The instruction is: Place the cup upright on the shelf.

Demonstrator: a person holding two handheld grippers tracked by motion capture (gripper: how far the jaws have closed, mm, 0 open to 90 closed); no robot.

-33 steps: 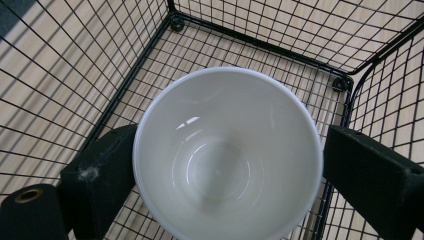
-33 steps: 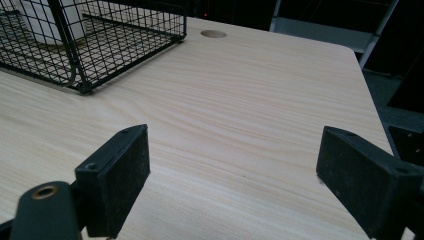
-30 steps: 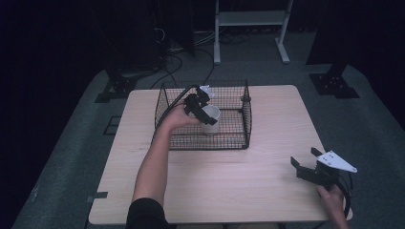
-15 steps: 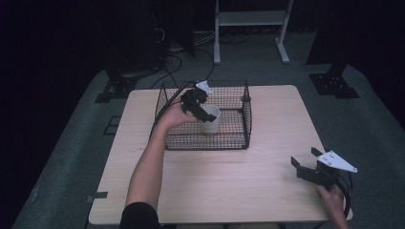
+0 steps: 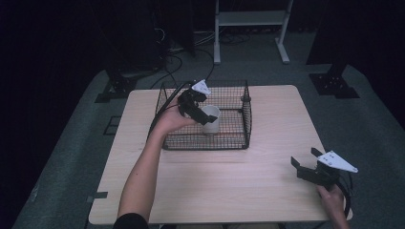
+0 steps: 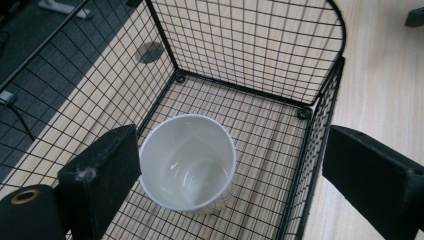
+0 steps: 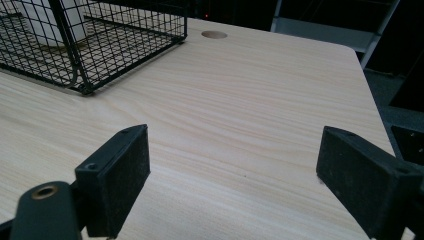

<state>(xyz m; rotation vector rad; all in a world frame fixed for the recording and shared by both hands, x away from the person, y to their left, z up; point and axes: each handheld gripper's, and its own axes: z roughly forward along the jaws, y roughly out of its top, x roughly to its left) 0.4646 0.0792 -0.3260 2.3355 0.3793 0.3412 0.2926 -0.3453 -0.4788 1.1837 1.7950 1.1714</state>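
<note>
A white cup (image 5: 210, 120) stands upright and empty on the floor of a black wire basket (image 5: 205, 143) at the back middle of the table. My left gripper (image 5: 203, 113) hovers just above the cup's left side, open. In the left gripper view the cup (image 6: 187, 162) sits below and between the wide-apart jaws of the left gripper (image 6: 235, 180), touching neither, with the basket's mesh wall (image 6: 250, 45) behind it. My right gripper (image 5: 305, 160) rests near the table's front right corner, open. In its own view, bare wood lies between the jaws of the right gripper (image 7: 232, 175).
The light wooden table (image 5: 267, 181) has a round cable hole (image 7: 214, 34) near its far edge, beside the basket (image 7: 100, 45). A white metal frame (image 5: 248, 19) and dark stands with cables sit on the floor behind the table.
My left gripper has lifted up and slightly back from the cup, which stays upright in the basket. The right gripper has not moved.
</note>
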